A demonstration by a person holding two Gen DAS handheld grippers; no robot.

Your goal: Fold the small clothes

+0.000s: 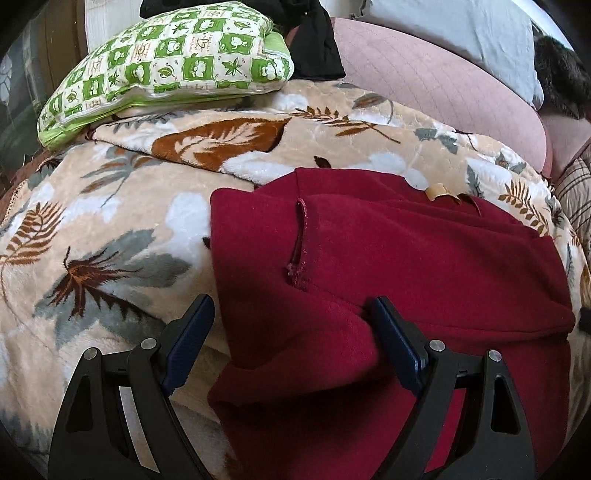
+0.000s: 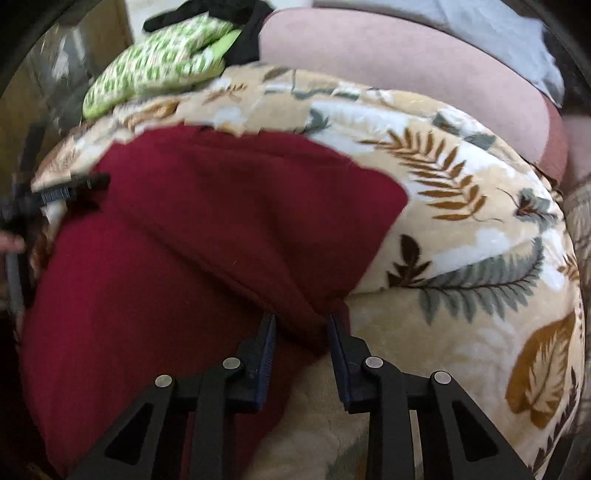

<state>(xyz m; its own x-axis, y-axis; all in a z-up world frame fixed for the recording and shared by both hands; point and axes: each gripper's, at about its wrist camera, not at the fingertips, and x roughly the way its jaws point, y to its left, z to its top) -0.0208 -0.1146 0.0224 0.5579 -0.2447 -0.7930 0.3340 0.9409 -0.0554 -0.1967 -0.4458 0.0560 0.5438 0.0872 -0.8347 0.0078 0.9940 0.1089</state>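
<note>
Where the dark red fleece garment (image 1: 406,258) is spread, a beige plush blanket (image 1: 110,240) printed with brown and grey leaves serves as the working surface. A slit opening with a stitched edge is noted near the garment's middle in the left wrist view, and a small tan tag (image 1: 437,192) at its far edge. The left gripper (image 1: 291,314) is seen spread wide, one finger resting on the blanket just beside the cloth, the other pressed against a raised fold; nothing is clamped. The right gripper (image 2: 301,325) is seen narrowed on a bunched corner of the garment, fabric pinched between its pads. The right wrist view is motion-blurred. Behind the blanket, a pink quilted cushion (image 1: 443,81) and a pale grey pillow (image 1: 461,33) are recorded. A green-and-white patterned pillow (image 1: 166,70) lies on the blanket's far left, with black cloth (image 1: 317,48) beside it. Small print on the pillow cannot be read.
</note>
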